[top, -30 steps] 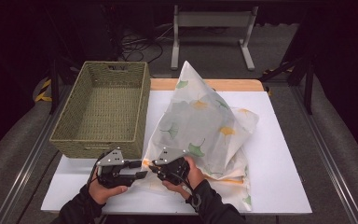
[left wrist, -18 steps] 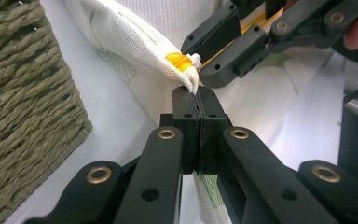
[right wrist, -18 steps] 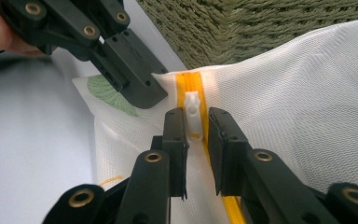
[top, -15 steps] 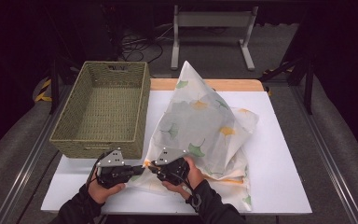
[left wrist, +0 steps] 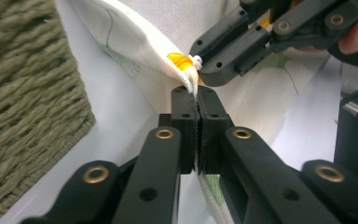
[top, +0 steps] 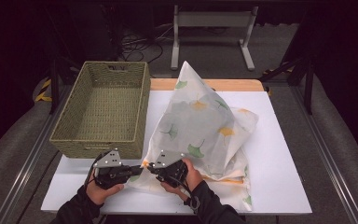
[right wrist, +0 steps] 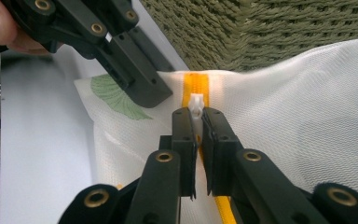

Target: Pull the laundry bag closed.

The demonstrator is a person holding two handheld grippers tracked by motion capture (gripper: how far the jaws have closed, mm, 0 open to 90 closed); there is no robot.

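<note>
Fingers of the right gripper (right wrist: 196,122) are clamping the zipper pull (right wrist: 196,103); left gripper (left wrist: 197,100) fingers are pinching the mesh bag (top: 200,126) corner, anchoring it for zipping.

a white mesh fabric bag printed with green and yellow ginkgo leaves (top: 200,126) lies on the white table top, just right of the woven basket, its far end peaked upward. an orange zipper strip (right wrist: 196,86) runs along its near corner, and a small white zipper pull (right wrist: 196,105) stands upright on that strip.
</note>
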